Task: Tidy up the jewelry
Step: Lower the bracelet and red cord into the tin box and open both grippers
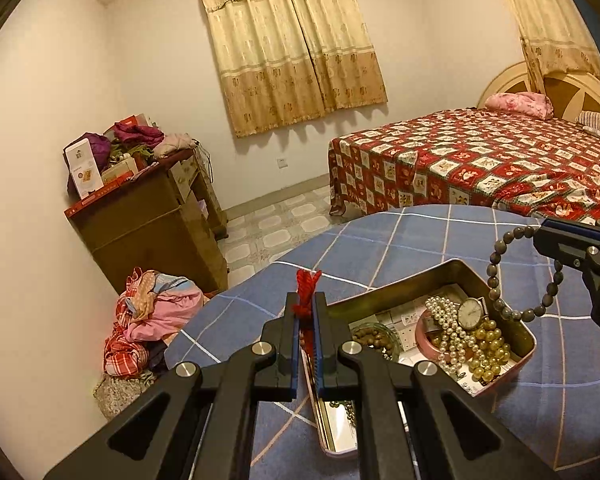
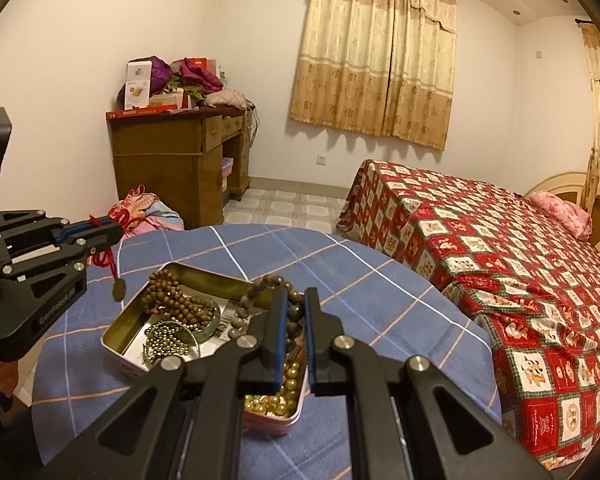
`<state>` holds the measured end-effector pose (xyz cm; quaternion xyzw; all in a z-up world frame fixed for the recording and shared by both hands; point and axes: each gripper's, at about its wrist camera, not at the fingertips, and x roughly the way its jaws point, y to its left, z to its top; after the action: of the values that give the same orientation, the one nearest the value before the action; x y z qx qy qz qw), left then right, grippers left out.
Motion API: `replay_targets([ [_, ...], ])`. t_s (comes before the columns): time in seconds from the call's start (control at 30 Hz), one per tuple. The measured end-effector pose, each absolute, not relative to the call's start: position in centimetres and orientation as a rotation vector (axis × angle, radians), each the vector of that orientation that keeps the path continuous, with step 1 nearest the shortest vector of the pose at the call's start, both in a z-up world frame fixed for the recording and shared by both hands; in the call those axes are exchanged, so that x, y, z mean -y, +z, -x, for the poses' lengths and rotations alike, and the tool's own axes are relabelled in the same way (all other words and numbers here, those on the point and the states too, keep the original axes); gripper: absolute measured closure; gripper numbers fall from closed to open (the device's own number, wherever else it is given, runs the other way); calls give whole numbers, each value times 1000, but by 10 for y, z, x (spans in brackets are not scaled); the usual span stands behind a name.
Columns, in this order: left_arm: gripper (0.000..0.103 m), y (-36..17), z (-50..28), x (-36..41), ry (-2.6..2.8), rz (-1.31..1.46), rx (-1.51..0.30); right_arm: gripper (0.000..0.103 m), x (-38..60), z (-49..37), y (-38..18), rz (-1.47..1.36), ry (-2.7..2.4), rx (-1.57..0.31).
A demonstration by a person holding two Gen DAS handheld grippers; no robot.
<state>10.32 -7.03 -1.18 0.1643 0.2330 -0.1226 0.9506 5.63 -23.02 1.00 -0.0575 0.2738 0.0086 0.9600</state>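
Observation:
An open metal tin (image 1: 444,276) (image 2: 120,322) on the blue checked table holds a pearl strand (image 1: 446,330), gold beads (image 1: 490,350), a watch (image 1: 471,314) and brown wooden beads (image 2: 172,302). My left gripper (image 1: 306,300) (image 2: 118,226) is shut on a red cord (image 1: 307,286) (image 2: 110,258) with an oval pendant (image 2: 119,290) hanging above the table left of the tin. My right gripper (image 2: 292,300) (image 1: 548,240) is shut on a dark bead bracelet (image 1: 516,276) (image 2: 268,284), held over the tin's right side.
The round table has a blue checked cloth (image 2: 380,300). A bed with a red patterned cover (image 2: 500,248) stands to the right. A wooden desk piled with boxes and clothes (image 2: 180,148) stands by the wall, with a heap of clothes (image 1: 148,316) on the floor.

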Motion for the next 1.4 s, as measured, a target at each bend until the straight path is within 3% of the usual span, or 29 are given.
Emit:
replay_targets([
  [1.4,98,-79,-148,94,-298,-437,-655,93,203,-115,-36,193,22,-733],
])
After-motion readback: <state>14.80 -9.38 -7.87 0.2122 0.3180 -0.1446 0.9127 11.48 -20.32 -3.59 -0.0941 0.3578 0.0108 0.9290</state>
